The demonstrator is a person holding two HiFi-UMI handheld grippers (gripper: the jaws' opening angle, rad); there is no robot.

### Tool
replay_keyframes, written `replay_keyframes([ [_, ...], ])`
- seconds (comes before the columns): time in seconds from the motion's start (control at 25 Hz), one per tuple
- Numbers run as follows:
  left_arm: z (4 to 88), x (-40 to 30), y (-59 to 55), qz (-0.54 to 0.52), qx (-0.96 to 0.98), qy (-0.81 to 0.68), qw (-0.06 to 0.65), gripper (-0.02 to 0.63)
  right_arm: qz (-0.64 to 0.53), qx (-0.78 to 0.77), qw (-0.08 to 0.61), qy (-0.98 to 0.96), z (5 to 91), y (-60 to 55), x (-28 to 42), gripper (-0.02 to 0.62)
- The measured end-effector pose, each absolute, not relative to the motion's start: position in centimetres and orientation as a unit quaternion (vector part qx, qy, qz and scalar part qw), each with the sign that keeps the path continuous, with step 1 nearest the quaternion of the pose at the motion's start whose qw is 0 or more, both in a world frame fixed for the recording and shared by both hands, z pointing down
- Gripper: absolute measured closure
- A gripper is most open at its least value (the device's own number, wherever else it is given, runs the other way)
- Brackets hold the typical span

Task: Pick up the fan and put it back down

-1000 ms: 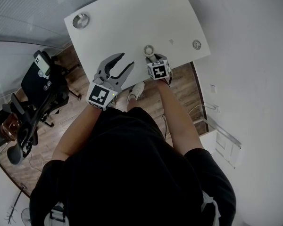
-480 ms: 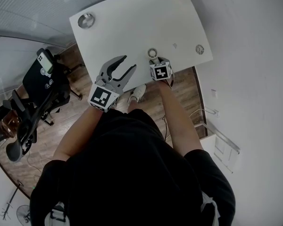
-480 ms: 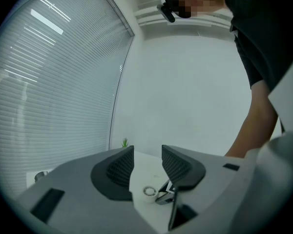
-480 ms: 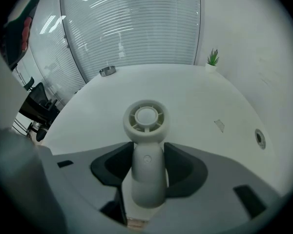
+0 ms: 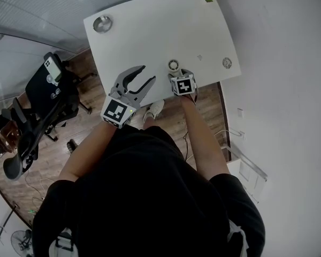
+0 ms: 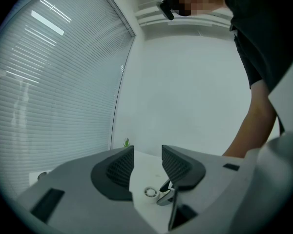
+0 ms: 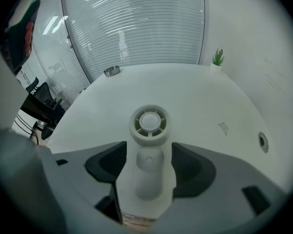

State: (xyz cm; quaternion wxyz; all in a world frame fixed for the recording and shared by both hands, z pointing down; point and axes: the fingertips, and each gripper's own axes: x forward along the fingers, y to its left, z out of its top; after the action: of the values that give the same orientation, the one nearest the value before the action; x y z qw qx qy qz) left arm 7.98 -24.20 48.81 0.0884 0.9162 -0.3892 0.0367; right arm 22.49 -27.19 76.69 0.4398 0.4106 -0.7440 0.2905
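Two grey two-jaw tools are at the near edge of the white rectangular table (image 5: 150,31). The right gripper (image 7: 149,149) points steeply down; its jaws have just been opening and now stand released on either side of the handle of the small white plastic handheld fan (image 7: 149,123). The fan lies flat on the tabletop, its round grille facing up. The pads appear clear of the handle, though one gap is hard to see. The left gripper (image 6: 147,152) is held level beside it, jaws parted, nothing between them.

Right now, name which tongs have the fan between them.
The right tongs: their jaws, just opened, flank the white handheld fan; the left tongs stand empty.
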Motion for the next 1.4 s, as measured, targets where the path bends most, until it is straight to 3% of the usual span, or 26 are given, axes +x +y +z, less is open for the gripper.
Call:
replay_keyframes([
  [0.28,46.9,6.5,-24.5,0.037,0.907,-0.412,0.080,0.416,0.264,0.394,0.357,-0.805,69.1,-28.0,20.8,0.286],
  [0.6,43.4,4.2,-24.0,0.024,0.895,-0.440,0.072,0.417,0.135,0.314,0.118,-0.932,49.5,-27.7,13.7,0.499],
  [0.76,41.4,3.6,-23.4,0.015,0.889,-0.454,0.066,0.420,0.096,0.293,0.041,-0.950,41.9,-27.0,12.3,0.573],
  [1.4,35.1,0.4,-21.0,-0.018,0.869,-0.492,0.046,0.483,0.018,0.213,-0.005,-0.977,32.9,-24.1,7.9,0.592],
])
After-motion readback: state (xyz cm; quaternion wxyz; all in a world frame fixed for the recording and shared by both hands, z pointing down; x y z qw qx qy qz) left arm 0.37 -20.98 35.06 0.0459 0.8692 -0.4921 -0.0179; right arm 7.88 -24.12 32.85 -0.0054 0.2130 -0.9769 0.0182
